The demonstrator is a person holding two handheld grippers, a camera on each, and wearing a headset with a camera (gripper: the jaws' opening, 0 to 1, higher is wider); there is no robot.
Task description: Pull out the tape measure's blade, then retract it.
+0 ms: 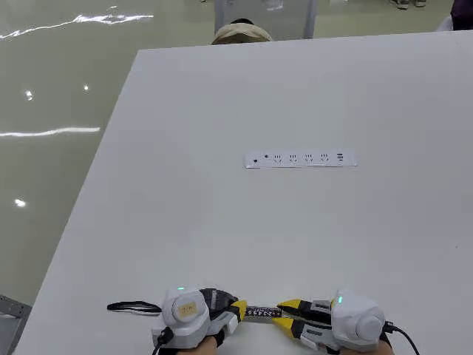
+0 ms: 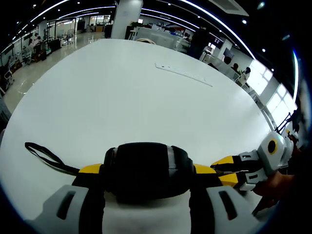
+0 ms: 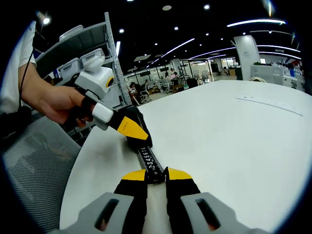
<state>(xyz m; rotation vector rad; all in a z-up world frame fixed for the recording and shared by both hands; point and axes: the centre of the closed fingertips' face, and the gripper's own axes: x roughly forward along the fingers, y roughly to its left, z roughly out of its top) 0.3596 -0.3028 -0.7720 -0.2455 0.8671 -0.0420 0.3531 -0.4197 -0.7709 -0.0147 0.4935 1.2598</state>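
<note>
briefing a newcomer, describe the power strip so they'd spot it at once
Start at the big white table. Near its middle lies the power strip. It is a long white bar with a row of sockets, unlike the black tape measure.

Opposed gripper views (close) share tape measure (image 2: pixel 144 168).

Left gripper (image 1: pixel 233 310) and right gripper (image 1: pixel 285 311): white shells, yellow jaws.

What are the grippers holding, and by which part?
Left gripper clamps the black tape measure across its case; right gripper pinches its pulled-out blade near the tip.
</note>
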